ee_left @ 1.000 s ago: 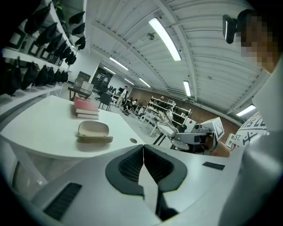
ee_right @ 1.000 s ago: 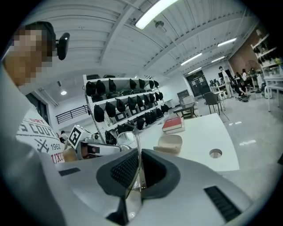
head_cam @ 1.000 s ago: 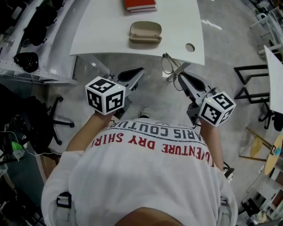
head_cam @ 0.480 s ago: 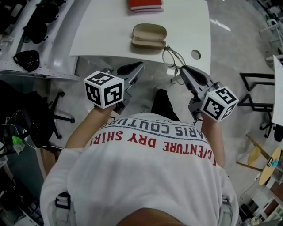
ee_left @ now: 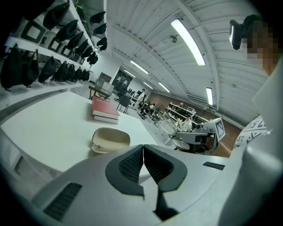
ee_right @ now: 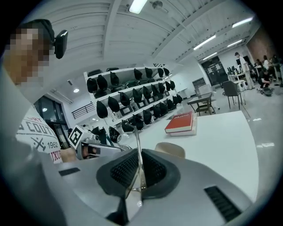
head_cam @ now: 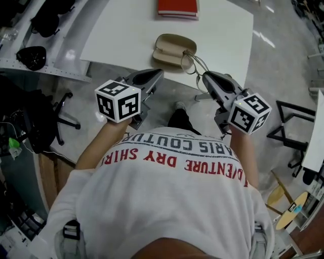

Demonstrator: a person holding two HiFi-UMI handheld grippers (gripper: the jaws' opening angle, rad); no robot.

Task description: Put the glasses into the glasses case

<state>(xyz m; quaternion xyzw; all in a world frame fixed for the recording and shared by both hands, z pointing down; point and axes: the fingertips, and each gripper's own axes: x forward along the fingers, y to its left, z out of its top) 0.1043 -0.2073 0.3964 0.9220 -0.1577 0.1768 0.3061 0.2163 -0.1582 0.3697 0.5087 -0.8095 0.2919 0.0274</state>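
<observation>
Right gripper (head_cam: 204,76): clenched on the glasses (head_cam: 194,62), wire frame pinched between the ribbed pads. In the right gripper view, a thin metal part of the glasses (ee_right: 138,145) running up out of the closed jaws of the right gripper (ee_right: 138,167). Lenses held out ahead of the jaw tips, in the air above the near edge of the white surface (head_cam: 126,35).

Glasses case (head_cam: 174,49): tan, oval, lying on the surface close to its near edge, lid down as far as visible. Glasses just beside the case's right end in the head view; contact between the two not determinable.

Left gripper (head_cam: 159,74): jaws pressed together, nothing between them, confirmed in the left gripper view (ee_left: 143,149). Held short of the surface's near edge, pointing toward the case (ee_left: 110,139), apart from it. Lenses (ee_left: 170,128) seen off to that view's right, carried by the other gripper (ee_left: 194,137).

Red book (head_cam: 178,7): flat on the far side of the surface, well beyond the case, also seen behind it in the right gripper view (ee_right: 181,122).

Marker cubes on both grippers facing up at the head camera.
</observation>
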